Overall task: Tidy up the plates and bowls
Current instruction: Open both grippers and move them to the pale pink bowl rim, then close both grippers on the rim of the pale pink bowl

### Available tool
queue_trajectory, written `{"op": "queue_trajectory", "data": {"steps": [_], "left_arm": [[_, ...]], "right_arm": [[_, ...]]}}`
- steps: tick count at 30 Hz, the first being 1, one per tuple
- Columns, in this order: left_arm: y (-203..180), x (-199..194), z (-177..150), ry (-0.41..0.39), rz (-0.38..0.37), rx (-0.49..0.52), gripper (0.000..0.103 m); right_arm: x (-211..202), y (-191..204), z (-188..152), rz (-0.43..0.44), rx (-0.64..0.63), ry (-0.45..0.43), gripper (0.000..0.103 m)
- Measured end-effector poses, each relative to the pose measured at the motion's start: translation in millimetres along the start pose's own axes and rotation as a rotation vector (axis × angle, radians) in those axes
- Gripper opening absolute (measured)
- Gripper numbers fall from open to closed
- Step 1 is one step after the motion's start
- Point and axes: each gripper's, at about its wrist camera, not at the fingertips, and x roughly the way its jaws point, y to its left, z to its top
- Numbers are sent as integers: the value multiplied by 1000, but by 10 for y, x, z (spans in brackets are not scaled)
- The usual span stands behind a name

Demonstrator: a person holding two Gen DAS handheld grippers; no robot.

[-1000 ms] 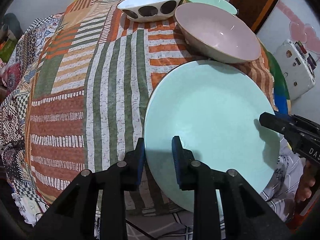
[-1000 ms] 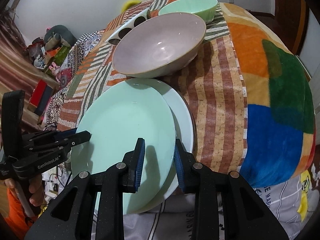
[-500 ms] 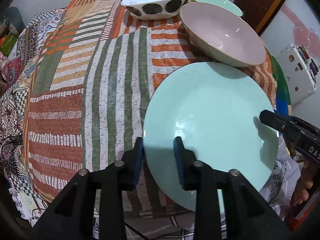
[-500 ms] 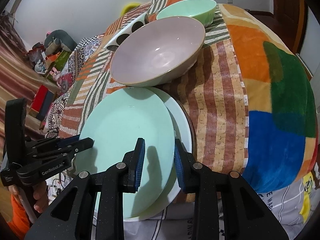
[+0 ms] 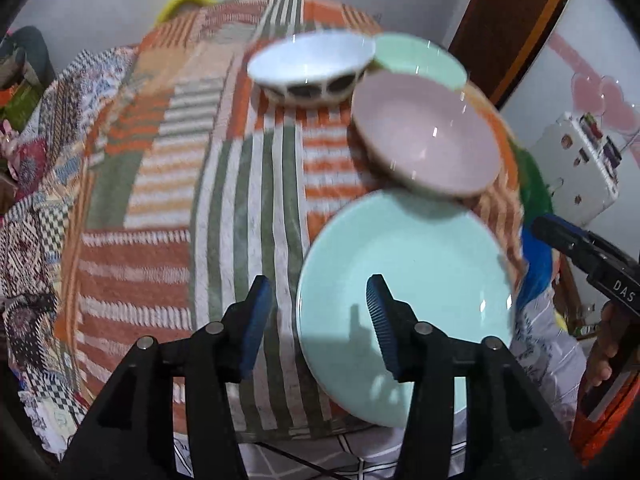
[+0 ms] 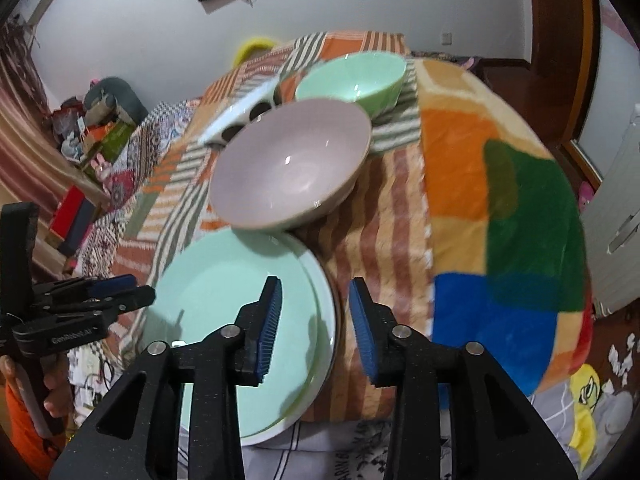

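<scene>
A mint plate (image 5: 408, 272) lies on a white plate (image 6: 327, 332) at the near edge of the table. Behind the two plates stand a pink bowl (image 5: 424, 136), a white bowl with dark ovals (image 5: 308, 60) and a green bowl (image 6: 352, 76). My left gripper (image 5: 318, 316) hovers over the mint plate's left rim, jaws opening, with the rim below the gap and no pad touching it. My right gripper (image 6: 316, 320) hangs above the stack's right rims, jaws opening too, gripping nothing. Each gripper shows in the other's view: the right gripper (image 5: 560, 240) and the left gripper (image 6: 132, 296).
A striped patchwork cloth (image 5: 168, 208) covers the table, and a blanket of coloured blocks (image 6: 500, 220) drapes its right side. The stack overhangs the table's near edge. A white appliance (image 5: 580, 160) stands beyond on the right, and clutter (image 6: 100, 132) lines the left.
Both grippers have spread their jaws off the plate rims and risen away from the stack. The mint plate stays lying on the white plate.
</scene>
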Motion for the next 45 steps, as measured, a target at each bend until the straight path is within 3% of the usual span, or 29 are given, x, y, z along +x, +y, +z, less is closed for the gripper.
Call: {"op": "queue_trajectory", "data": {"steps": [2,4,6,9,14,23,36,37,39,41,44,45], "left_arm": [[-9,-90,77,-36,7,6,50],[-20,-168,168,-76,16,12,53],[-28,-207,251,-112,20,4,65],[-34,-198,381,-150,17,-14,65],[-83,-10,608,-131,-10,-22,65],[-148,432,902,-90,-26,-5,65],[-126,874,1119,-73,-45,-16,64],[-127,894,1122,-74,-49,-16,63],[-144,936,1125,-72,-59,-6,46],[-166,979,1121,-62,-70,9,35],[-188,1020,1112,-52,-109,17,14],[-196,1027,1112,-50,-108,19,14]], "right_arm": [[-50,-23,51,0,10,-32,48],[-75,-34,96,2,16,-56,50],[-80,-37,137,5,18,-68,52],[-59,-34,211,-13,14,-83,56],[-6,-31,302,-27,-1,-98,61],[179,-134,482,-19,10,-85,62],[476,-258,558,-29,22,-54,62],[496,-258,556,-31,20,-51,62],[540,-263,545,-25,19,-38,61],[598,-275,561,-16,18,-19,46],[661,-300,545,11,29,10,33],[677,-305,541,19,32,18,31]]}}
